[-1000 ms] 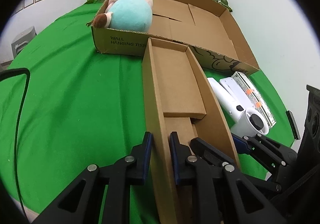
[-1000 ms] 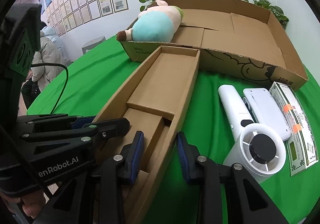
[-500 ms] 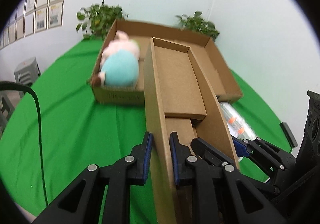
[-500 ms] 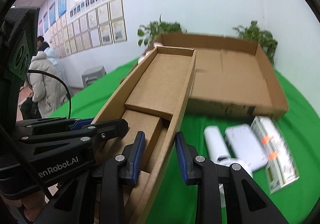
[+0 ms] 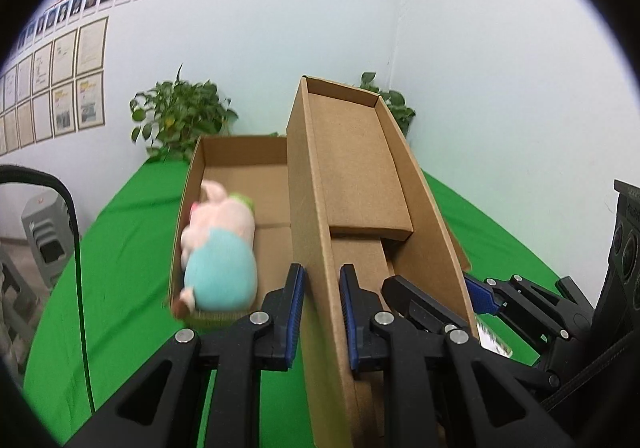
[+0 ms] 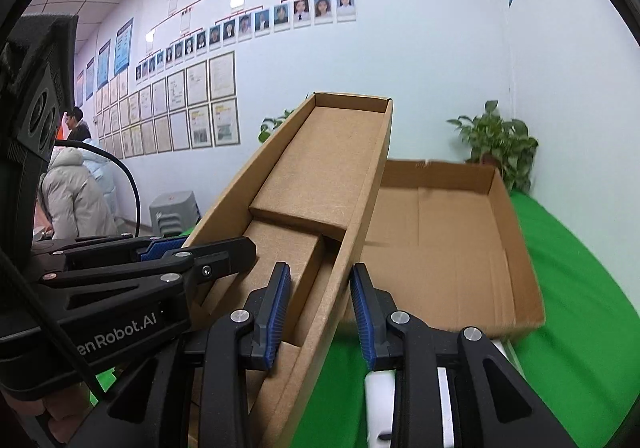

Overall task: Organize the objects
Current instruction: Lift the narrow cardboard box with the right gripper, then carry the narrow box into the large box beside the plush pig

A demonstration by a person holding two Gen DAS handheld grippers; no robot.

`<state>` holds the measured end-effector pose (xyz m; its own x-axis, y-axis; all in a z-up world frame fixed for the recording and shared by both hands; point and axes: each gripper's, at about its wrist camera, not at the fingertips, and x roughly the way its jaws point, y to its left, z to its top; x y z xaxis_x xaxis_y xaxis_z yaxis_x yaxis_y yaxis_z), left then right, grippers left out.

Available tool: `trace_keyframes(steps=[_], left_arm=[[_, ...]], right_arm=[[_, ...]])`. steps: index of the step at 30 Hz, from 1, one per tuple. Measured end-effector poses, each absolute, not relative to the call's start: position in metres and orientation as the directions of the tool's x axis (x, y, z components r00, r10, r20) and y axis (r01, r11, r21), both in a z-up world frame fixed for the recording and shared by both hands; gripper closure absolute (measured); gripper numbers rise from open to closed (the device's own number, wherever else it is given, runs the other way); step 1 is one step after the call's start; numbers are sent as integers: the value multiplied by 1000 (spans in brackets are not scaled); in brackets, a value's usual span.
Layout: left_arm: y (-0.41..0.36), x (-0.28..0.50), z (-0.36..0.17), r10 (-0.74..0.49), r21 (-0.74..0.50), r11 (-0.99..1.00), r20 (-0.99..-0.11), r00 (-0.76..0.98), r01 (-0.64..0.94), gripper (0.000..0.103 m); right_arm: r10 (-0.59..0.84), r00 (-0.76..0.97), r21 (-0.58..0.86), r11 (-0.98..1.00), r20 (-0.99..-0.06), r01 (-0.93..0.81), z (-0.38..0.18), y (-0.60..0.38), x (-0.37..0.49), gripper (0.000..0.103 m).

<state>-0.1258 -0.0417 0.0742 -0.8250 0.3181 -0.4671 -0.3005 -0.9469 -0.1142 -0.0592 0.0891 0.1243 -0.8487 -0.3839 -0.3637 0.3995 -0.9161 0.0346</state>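
Here both tools (image 5: 322, 312) (image 6: 320, 314) clamp the narrow cardboard box (image 5: 352, 176).

big box (image 6: 460, 240) floor right of plush (image 5: 218, 248) bare — raised narrow box (image 5: 360, 184) blocks centre approach.
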Motion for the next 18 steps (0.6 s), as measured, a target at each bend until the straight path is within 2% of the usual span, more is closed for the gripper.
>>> trace_keyframes(steps=[7, 18], left_arm=[[-38, -164, 101, 336, -108, -941, -432, -837, -322, 86], [-40, -225, 119, 330, -100, -941, -486, -809, -324, 86]], right_arm=[[-373, -865, 28, -922, -334, 387, 162, 93, -102, 74], [-364, -853, 30, -924, -374, 381, 196, 81, -191, 74]])
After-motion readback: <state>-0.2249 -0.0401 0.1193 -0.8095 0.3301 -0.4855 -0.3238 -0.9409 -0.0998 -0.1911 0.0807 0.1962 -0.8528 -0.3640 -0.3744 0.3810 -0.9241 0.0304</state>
